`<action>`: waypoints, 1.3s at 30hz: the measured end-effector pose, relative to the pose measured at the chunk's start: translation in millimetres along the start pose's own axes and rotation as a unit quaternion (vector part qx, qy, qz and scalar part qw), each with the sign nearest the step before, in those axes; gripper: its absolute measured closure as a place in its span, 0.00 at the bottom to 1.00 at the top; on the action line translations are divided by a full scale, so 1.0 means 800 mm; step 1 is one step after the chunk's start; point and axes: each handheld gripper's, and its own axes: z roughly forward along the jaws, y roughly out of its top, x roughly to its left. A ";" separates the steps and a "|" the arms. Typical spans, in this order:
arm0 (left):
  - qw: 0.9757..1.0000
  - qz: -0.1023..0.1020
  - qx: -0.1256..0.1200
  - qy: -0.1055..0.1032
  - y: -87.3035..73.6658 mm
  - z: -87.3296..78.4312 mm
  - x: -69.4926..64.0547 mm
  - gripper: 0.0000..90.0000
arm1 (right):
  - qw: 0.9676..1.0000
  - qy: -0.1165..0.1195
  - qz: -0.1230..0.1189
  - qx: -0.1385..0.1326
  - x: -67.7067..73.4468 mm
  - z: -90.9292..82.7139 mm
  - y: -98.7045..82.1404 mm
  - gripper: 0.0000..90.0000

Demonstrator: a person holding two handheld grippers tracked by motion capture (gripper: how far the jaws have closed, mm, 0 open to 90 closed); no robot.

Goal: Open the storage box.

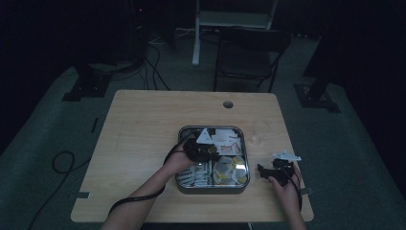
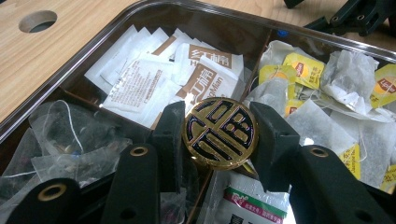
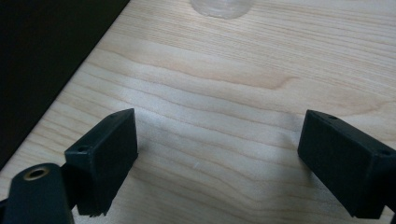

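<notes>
Black jaws of my left tongs [image 2: 219,133] rise from the bottom of the left gripper view, clamped on a round gold-and-black knob [image 2: 219,132] at frame centre. That knob stands where the dividers of the dark tray [image 2: 42,109] meet. White sachets [image 2: 159,77] crowd the compartment above it, yellow-tagged tea bags [image 2: 303,70] pile up at the right, clear packets [image 2: 65,140] lie at the left. In the high view the tray [image 1: 213,189] sits at the middle of the worktop [image 1: 143,124], with a clear cup [image 1: 255,139] just right of it. My right tongs [image 3: 217,161] hold nothing, jaws wide apart over bare wood at the lower right of the high view [image 1: 277,171].
</notes>
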 end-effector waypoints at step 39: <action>0.999 -0.009 -0.018 0.032 0.005 -0.065 0.017 0.66 | 1.000 0.000 -0.001 0.000 0.000 0.000 0.000 0.13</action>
